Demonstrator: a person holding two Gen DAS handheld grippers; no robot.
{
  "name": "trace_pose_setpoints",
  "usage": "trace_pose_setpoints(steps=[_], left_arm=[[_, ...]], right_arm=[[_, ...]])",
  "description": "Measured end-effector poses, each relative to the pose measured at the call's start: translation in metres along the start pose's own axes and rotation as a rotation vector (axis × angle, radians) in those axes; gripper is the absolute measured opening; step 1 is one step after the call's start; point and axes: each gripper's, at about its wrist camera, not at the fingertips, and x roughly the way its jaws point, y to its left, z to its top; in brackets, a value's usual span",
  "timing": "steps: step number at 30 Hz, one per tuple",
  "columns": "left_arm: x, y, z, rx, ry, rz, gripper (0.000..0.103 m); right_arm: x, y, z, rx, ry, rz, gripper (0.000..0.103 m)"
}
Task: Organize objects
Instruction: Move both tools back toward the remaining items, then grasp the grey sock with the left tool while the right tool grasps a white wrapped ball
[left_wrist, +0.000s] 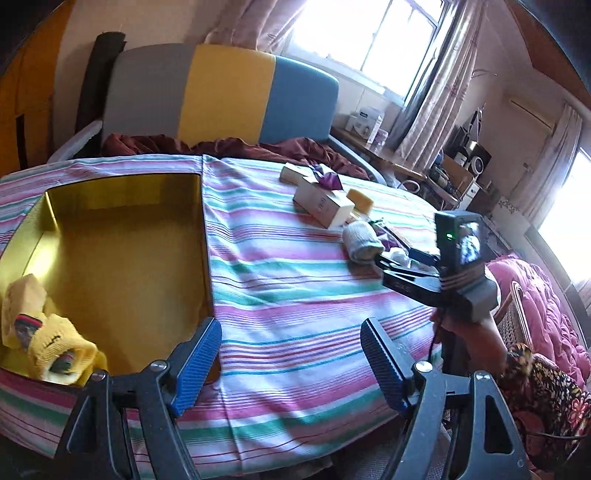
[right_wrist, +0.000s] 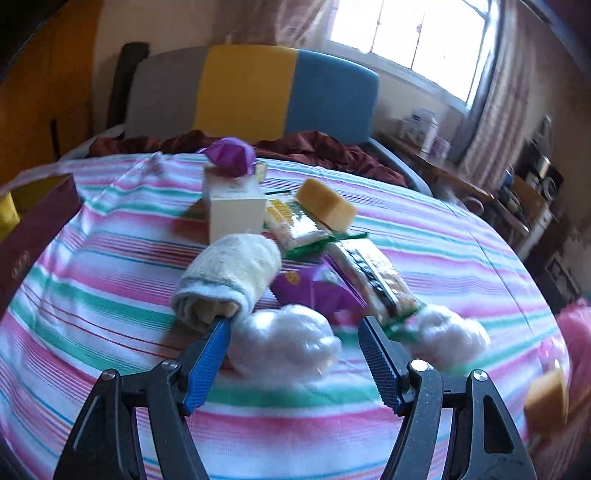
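Observation:
My left gripper (left_wrist: 291, 332) stands open and empty above the striped bedspread (left_wrist: 295, 288), just right of a gold-lined box (left_wrist: 122, 258). Yellow socks (left_wrist: 40, 332) lie in the box's near corner. My right gripper (right_wrist: 295, 323) is open, low over the pile, with a white fluffy wad (right_wrist: 288, 339) between its fingers and the right pad clear of it. Its left fingertip is beside a rolled white sock (right_wrist: 232, 277). Behind are a purple wrapper (right_wrist: 314, 291), snack packets (right_wrist: 295, 229), a yellow sponge (right_wrist: 327, 205) and a cream carton (right_wrist: 236, 210) topped by a purple bundle (right_wrist: 231, 157).
A second white wad (right_wrist: 450, 336) and another sponge (right_wrist: 546, 398) lie at the right. A grey, yellow and blue headboard (left_wrist: 221, 92) and a maroon blanket (left_wrist: 229, 146) bound the far side. A cluttered side table (left_wrist: 443, 173) and a pink quilt (left_wrist: 546, 306) stand to the right.

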Motion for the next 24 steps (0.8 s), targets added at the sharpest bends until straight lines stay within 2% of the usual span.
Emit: trace_pose_setpoints(steps=[2,7,13,16,24], left_arm=[[0.003,-0.004,0.000,0.008,0.010,-0.003,0.079],[0.011,-0.013,0.003,0.027,0.031,-0.003,0.079],[0.029,-0.021,0.012,0.022,0.068,-0.018,0.079],[0.040,-0.026,0.017,0.014,0.089,-0.021,0.079],[0.092,-0.057,0.045,0.015,0.146,-0.022,0.080]], right_arm=[[0.006,0.001,0.000,-0.016,0.005,0.001,0.070],[0.019,-0.006,-0.006,0.043,0.033,0.037,0.060],[0.018,-0.013,-0.012,0.096,0.014,0.066,0.058],[0.014,-0.021,-0.018,0.155,-0.001,0.049,0.057],[0.007,-0.057,-0.037,0.387,-0.019,-0.070,0.056]])
